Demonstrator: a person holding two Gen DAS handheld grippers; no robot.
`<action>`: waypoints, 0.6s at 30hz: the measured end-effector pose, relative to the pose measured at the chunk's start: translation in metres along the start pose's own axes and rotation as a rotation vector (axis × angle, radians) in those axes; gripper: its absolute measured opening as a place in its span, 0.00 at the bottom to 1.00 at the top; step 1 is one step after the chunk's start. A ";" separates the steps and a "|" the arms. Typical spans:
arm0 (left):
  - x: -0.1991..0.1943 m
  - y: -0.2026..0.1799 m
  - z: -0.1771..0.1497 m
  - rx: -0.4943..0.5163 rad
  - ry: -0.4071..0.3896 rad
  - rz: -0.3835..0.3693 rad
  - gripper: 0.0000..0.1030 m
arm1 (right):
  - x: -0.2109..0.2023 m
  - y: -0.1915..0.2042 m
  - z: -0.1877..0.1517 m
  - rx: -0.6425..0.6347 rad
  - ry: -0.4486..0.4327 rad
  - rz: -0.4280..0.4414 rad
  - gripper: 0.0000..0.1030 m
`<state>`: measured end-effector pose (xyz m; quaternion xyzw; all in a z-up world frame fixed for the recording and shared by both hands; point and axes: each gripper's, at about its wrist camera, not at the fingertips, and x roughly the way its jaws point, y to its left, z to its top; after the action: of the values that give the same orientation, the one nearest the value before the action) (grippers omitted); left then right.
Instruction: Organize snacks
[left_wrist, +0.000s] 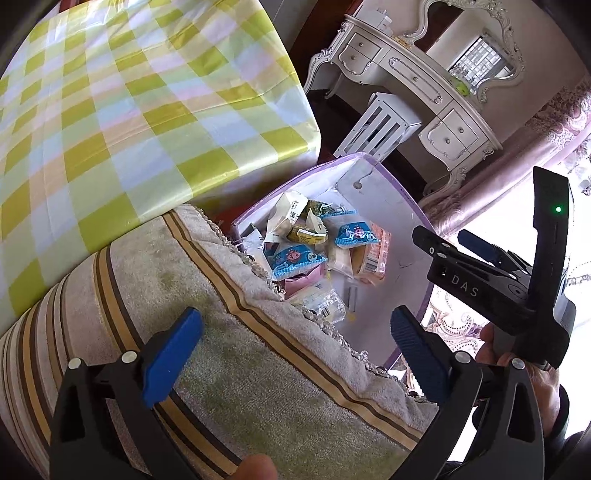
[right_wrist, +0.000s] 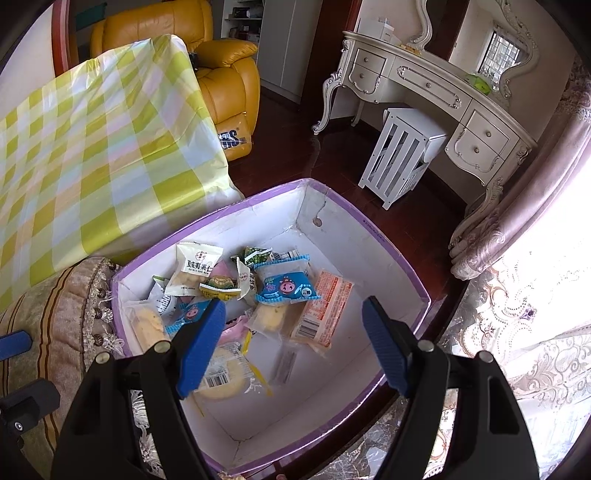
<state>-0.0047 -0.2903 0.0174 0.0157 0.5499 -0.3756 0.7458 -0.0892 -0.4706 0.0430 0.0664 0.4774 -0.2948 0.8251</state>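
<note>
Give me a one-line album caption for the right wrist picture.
Open blue-padded right claw hovers over a purple-rimmed white cardboard box holding a jumble of wrapped snack packets, beside a green-checked tablecloth.

A dark wooden floor (right_wrist: 295, 147) carries everything. On it stands a purple-rimmed box (right_wrist: 406, 273), open at the top, white inside. On the box's bottom lies a heap of wrapped snacks (right_wrist: 258, 295): a blue packet (right_wrist: 286, 286) on top, an orange packet (right_wrist: 321, 314) just right of it, a white packet (right_wrist: 194, 269) toward the box's left wall, a round cake (right_wrist: 225, 380) in clear wrap at the near side. Left of the box, touching it, is a striped cushion (left_wrist: 221, 350) with a beaded fringe. Behind the cushion is a table under a checked cloth (right_wrist: 92, 147). Beyond the box stand a white slatted stool (right_wrist: 402, 155) and a dressing table (right_wrist: 424, 81).
</note>
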 end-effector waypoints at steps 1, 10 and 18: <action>0.000 0.000 0.000 -0.001 0.002 0.003 0.96 | 0.000 0.000 0.000 -0.001 0.001 0.000 0.74; 0.001 -0.001 0.001 0.003 0.006 0.012 0.96 | 0.001 0.000 0.001 -0.002 0.006 0.000 0.74; 0.003 0.000 0.002 0.003 0.005 0.010 0.96 | 0.004 -0.001 -0.001 0.001 0.013 0.003 0.74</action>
<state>-0.0026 -0.2930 0.0163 0.0206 0.5511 -0.3725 0.7464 -0.0893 -0.4725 0.0391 0.0694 0.4827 -0.2935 0.8222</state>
